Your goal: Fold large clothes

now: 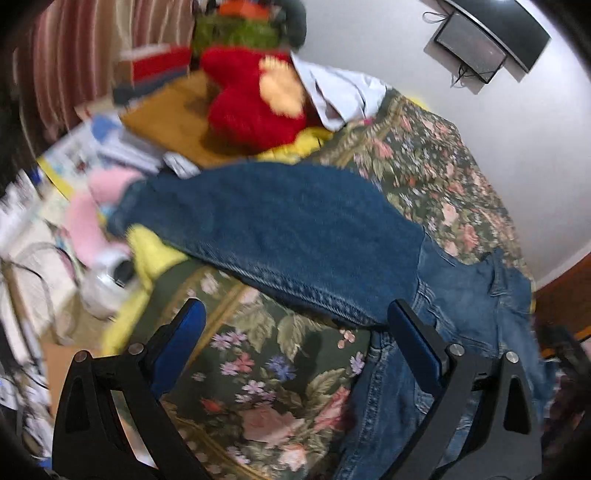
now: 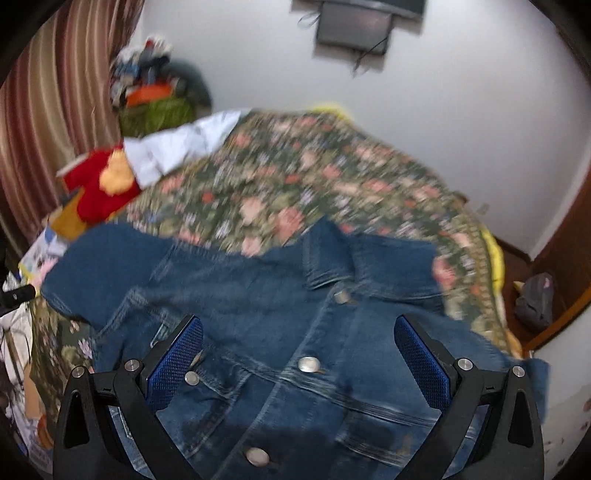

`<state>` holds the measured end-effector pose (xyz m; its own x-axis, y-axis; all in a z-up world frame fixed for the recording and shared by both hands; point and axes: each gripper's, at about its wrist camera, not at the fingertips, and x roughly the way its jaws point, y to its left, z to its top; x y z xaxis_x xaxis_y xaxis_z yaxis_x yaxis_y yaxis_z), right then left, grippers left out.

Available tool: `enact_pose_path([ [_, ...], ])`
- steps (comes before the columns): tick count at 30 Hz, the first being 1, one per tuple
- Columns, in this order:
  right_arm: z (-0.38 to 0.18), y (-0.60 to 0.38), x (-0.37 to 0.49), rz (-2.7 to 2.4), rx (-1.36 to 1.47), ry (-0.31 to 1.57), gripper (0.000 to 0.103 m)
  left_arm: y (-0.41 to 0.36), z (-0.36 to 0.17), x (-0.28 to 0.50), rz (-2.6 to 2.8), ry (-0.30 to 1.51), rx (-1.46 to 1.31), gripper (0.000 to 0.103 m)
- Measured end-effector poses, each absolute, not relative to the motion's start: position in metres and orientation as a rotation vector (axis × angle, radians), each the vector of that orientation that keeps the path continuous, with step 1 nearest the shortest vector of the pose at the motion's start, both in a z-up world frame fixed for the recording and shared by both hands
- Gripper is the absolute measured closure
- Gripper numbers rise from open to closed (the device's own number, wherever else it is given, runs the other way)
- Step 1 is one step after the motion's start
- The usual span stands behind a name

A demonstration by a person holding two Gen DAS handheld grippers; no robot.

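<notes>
A blue denim jacket (image 2: 280,317) lies front up on a floral bedspread (image 2: 295,184), collar toward the far side, metal buttons down the middle. In the left wrist view the jacket (image 1: 295,236) has one sleeve stretched out to the left across the bed. My left gripper (image 1: 295,325) is open and empty, hovering over the bedspread (image 1: 266,369) just before the sleeve's near edge. My right gripper (image 2: 299,343) is open and empty above the jacket's chest. Both views are motion-blurred.
A red plush toy (image 1: 251,107) and a pale blue shirt (image 1: 340,92) lie at the bed's far corner. Pink cloth (image 1: 99,210), papers and a white object (image 1: 107,280) clutter the left side. A white wall with a mounted screen (image 2: 354,26) stands behind.
</notes>
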<state>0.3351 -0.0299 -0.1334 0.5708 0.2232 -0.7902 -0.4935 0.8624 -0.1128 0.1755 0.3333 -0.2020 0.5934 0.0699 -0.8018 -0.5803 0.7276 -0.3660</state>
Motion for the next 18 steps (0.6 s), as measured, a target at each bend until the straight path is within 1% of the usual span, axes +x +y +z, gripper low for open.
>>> enact_pose_path([
  [4, -0.168, -0.001, 0.351, 0.493, -0.407, 0.951, 0.0, 0.343, -0.217, 0.181, 0.371, 0.883, -0.745, 0.004],
  [8, -0.198, 0.022, 0.361, 0.538, -0.438, 1.061, 0.0, 0.356, -0.228, 0.188, 0.346, 0.877, -0.835, 0.01],
  [12, -0.219, 0.036, 0.369, 0.575, -0.437, 1.155, 0.0, 0.365, -0.232, 0.197, 0.359, 0.865, -0.855, 0.011],
  [14, -0.228, 0.043, 0.371, 0.59, -0.439, 1.191, 0.0, 0.37, -0.235, 0.2, 0.371, 0.867, -0.854, 0.021],
  [15, -0.234, 0.048, 0.372, 0.605, -0.448, 1.217, 0.0, 0.374, -0.236, 0.203, 0.383, 0.868, -0.853, 0.022],
  [16, -0.239, 0.051, 0.372, 0.614, -0.459, 1.235, 0.0, 0.377, -0.238, 0.205, 0.4, 0.869, -0.849, 0.026],
  [17, -0.243, 0.054, 0.371, 0.623, -0.47, 1.252, 0.0, 0.381, -0.239, 0.208, 0.421, 0.875, -0.842, 0.034],
  [18, -0.25, 0.059, 0.369, 0.638, -0.49, 1.28, 0.0, 0.385, -0.24, 0.211, 0.454, 0.884, -0.82, 0.038],
])
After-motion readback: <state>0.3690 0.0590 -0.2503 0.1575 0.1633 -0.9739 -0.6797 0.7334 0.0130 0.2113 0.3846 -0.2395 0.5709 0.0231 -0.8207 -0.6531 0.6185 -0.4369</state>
